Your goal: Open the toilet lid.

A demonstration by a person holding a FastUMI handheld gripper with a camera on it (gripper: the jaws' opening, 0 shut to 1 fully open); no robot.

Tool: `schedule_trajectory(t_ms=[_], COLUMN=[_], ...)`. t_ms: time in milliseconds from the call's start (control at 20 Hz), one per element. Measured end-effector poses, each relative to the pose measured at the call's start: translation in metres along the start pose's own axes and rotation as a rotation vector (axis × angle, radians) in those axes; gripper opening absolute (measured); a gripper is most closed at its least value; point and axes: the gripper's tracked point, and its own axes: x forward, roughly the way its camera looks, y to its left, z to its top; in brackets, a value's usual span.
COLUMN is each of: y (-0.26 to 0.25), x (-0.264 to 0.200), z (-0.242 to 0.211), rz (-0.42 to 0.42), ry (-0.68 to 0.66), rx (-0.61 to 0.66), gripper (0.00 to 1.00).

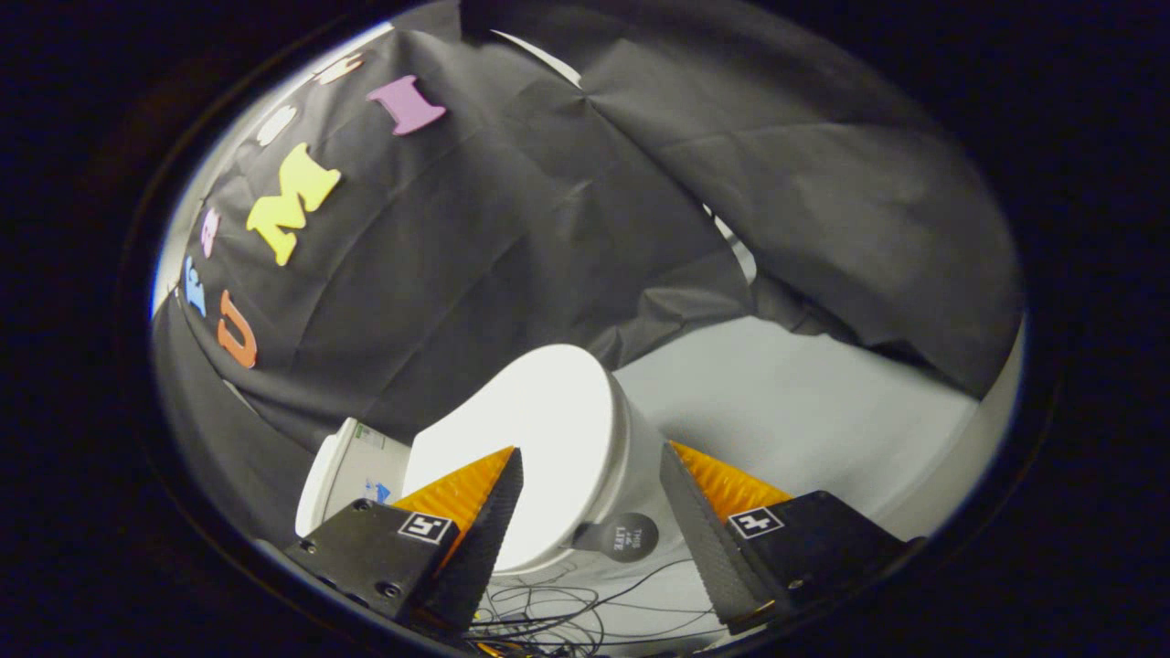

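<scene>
White toilet lid (539, 439), front edge hidden, lies closed between the wide-open, empty claw (590, 484).

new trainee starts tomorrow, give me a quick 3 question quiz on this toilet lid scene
1. True or false: the toilet lid is closed.
2. What are the fingers of the gripper doing? A) shut on the lid B) spread open with the toilet between them, touching nothing that can be seen C) shut on the cables
3. What lies on the floor near the foot of the bowl?

Key
1. True: it lies flat on the bowl.
2. B
3. Thin dark cables.
</scene>
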Motion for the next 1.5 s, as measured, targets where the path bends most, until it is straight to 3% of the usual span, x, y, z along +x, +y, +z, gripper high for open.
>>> schedule_trajectory(t_ms=[450, 800, 1000, 1100, 1300, 1500], y=[-0.028, -0.021, -0.024, -0.021, -0.022, -0.018], x=[0.016, 0.021, 0.026, 0.02, 0.018, 0.018], z=[-0.039, -0.058, -0.056, -0.053, -0.054, -0.053], rz=[0.066, 0.139, 0.151, 0.191, 0.239, 0.219], ry=[0.117, 0.174, 0.153, 0.16, 0.183, 0.191], rx=[0.252, 0.349, 0.415, 0.476, 0.534, 0.515], gripper=[0.89, 0.66, 0.27, 0.16, 0.05, 0.04])
